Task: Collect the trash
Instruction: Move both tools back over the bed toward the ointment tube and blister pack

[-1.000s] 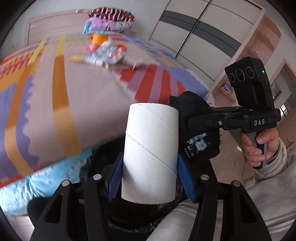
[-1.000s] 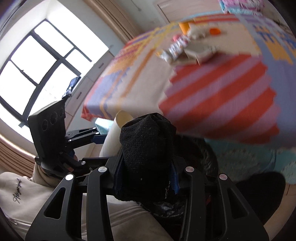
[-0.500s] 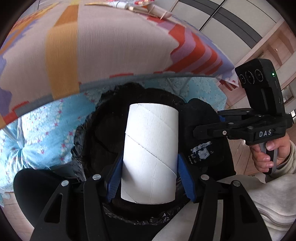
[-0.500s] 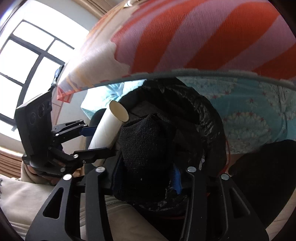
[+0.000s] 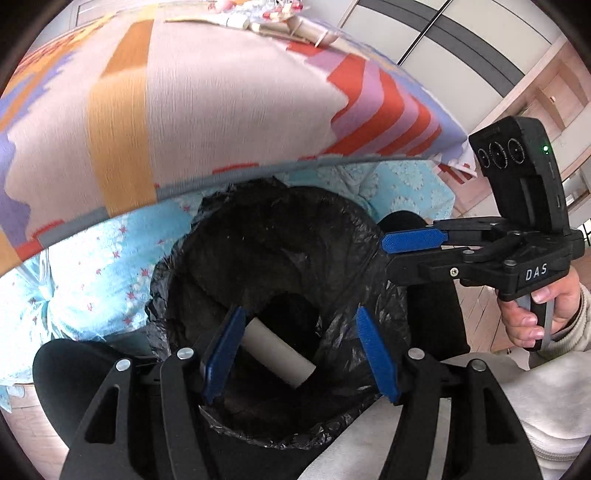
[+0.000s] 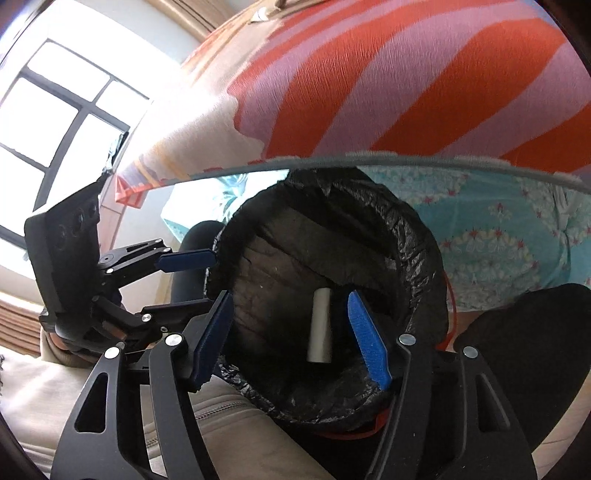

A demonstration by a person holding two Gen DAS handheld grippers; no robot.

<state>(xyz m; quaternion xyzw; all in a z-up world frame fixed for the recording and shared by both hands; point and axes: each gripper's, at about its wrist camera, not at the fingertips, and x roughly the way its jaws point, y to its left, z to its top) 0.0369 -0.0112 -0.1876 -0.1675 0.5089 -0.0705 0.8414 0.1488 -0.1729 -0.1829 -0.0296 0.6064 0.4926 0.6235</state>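
Observation:
A bin lined with a black bag (image 5: 369,236) (image 6: 424,236) stands against the bed, below both grippers. A white cardboard tube (image 5: 277,350) (image 6: 320,328) lies loose at its bottom. The black sock cannot be told apart from the dark liner. My left gripper (image 5: 299,332) hangs over the bin mouth, its jaws opening with nothing between the blue pads; the right wrist view shows it as well (image 6: 210,280). My right gripper (image 6: 291,332) hovers beside it over the same bin, jaws also opening and empty; the left wrist view shows it at the right (image 5: 388,254), held by a hand (image 5: 535,317).
The bed's striped blanket (image 5: 221,110) overhangs the bin's far side, with a blue patterned sheet (image 5: 92,277) under it. More litter (image 5: 277,22) lies far back on the bed. The person's light trousers (image 6: 229,435) are close below the grippers. A window (image 6: 55,122) lies to the left.
Both grippers came down over the bin. The left let go of the cardboard tube, which now lies in the bin. The right released the black sock, and both sets of jaws stand wider.

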